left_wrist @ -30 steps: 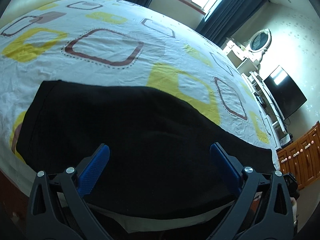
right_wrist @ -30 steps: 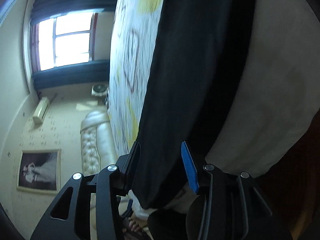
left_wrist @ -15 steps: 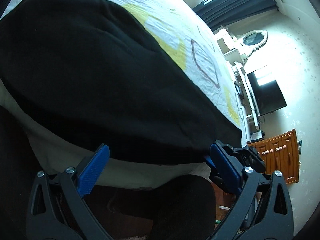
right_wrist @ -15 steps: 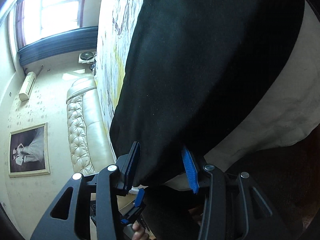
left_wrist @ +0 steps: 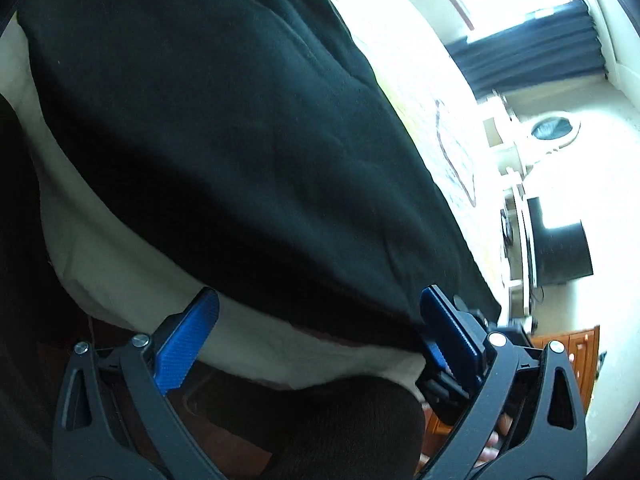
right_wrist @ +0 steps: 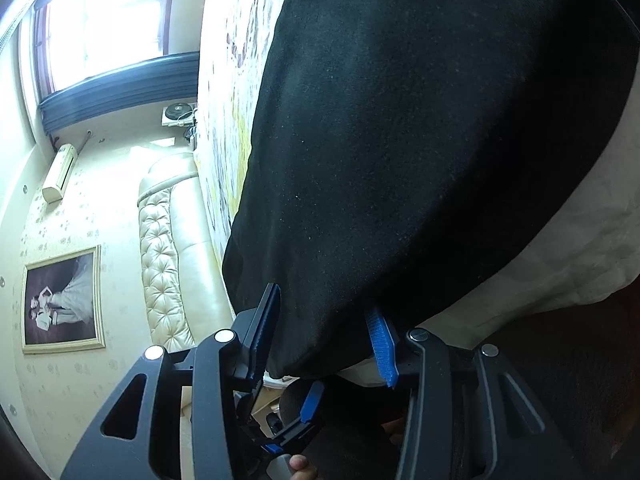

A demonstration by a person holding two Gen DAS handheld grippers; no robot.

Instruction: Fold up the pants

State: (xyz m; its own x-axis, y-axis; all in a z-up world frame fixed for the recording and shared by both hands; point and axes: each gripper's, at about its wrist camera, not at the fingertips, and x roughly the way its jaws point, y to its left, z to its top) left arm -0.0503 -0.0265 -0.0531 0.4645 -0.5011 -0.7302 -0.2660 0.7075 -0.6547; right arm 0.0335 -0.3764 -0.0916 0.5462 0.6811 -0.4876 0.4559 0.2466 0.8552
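Observation:
Black pants (left_wrist: 240, 120) lie flat on the bed, their near edge hanging over the mattress side. My left gripper (left_wrist: 318, 296) is open wide just below that edge; the hem runs across between its blue fingertips (left_wrist: 200, 312) and neither pad touches it. My right gripper (right_wrist: 324, 300) is at the far corner of the pants (right_wrist: 400, 140). It is turned on its side and partly closed. The bunched corner fills the gap between its pads and reaches deep between the fingers. A person's fingers (right_wrist: 300, 462) show below it.
The bed has a white sheet with yellow and brown squares (left_wrist: 448, 152) and a pale mattress side (left_wrist: 120, 264). A cream tufted headboard (right_wrist: 168, 240) stands beyond the right gripper. A TV (left_wrist: 560, 248) and a wooden cabinet (left_wrist: 576, 360) stand past the bed's foot.
My left gripper sank toward the bed's near edge and rolled, so the pants' hem now lies between its tips. My right gripper shifted closer, with the same corner still between its jaws.

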